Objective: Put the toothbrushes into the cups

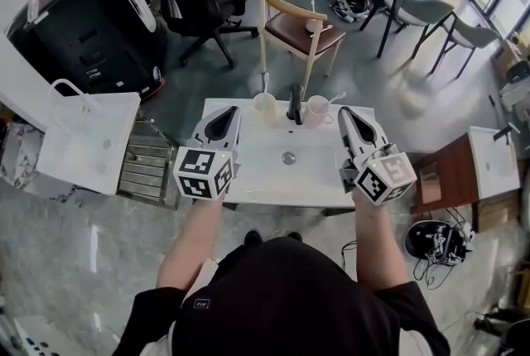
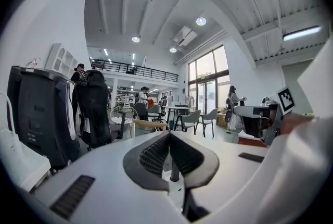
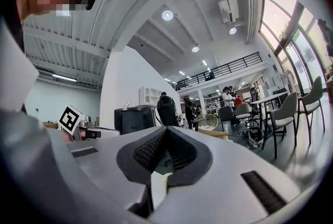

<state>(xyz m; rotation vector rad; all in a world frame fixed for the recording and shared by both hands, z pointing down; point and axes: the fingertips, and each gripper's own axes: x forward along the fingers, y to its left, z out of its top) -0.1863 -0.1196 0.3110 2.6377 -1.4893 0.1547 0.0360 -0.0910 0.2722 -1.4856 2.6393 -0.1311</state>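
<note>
Left tool point(image 1: 229, 113) and right tool point(image 1: 349, 112) are closed, empty. White toothbrushes point(image 1: 266, 84) seemingly stand in the pale yellow cup point(image 1: 264, 109) and pink cup point(image 1: 316, 111) flanking the black faucet point(image 1: 295, 103); withdraw level, clear of both.

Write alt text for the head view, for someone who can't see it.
A person holds the left gripper and the right gripper, both shut and empty, over a white washbasin. At its back, either side of a black faucet, an upright toothbrush stands in a cream cup and a leaning toothbrush in a pink cup.
</note>
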